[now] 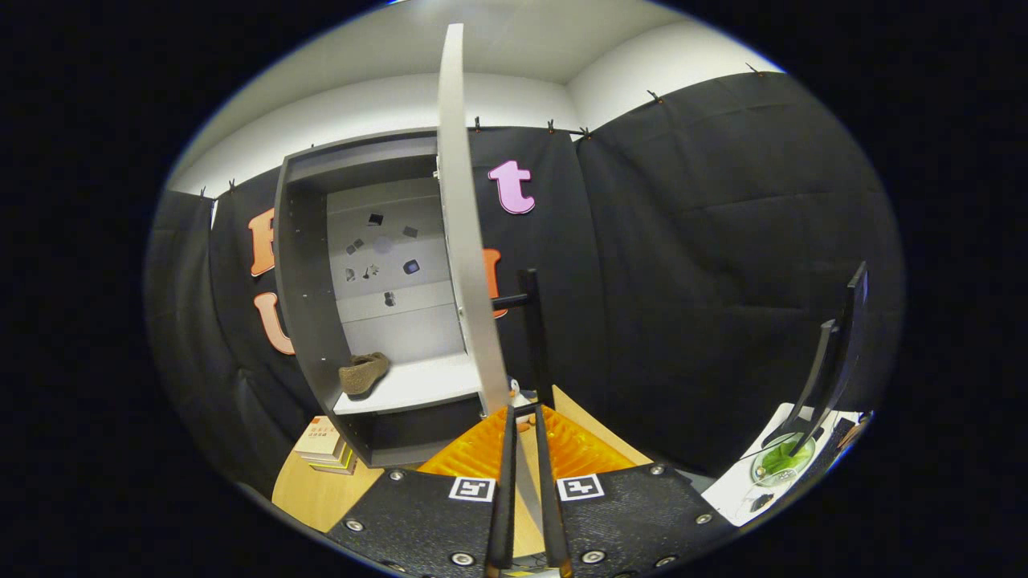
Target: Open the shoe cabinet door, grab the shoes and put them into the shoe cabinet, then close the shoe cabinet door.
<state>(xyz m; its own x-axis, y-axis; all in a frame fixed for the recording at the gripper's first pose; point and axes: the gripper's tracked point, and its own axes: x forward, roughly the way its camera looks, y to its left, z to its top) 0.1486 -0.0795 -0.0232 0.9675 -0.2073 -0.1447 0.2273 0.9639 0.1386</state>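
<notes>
Since the shoe [363, 373] already sits on the cabinet [301, 265] shelf, up and left beyond the tongs [526, 417], looks like we're on the last step: closing the door [462, 241]. Door stands edge-on straight ahead of the tongs, swung well out, its bottom edge coming down right between the two fingers [507, 449]. Fingers are nearly together w/ the thin door edge in the gap, so prob. pinching the panel to steer it, but can't tell if both actually press on it; contact point is too small to read. Makes sense to hold the free edge low: most leverage vs the hinge, and no handle visible on this side. Shoe lies toe-out near the shelf's left wall, well inside, so it shouldn't foul the door when it swings. Black post [532, 337] stands just right of the door, near the fingertips: watch clearance. Stack of books [323, 445] on the table [309, 494] left of the tongs, beside the cabinet base.
</notes>
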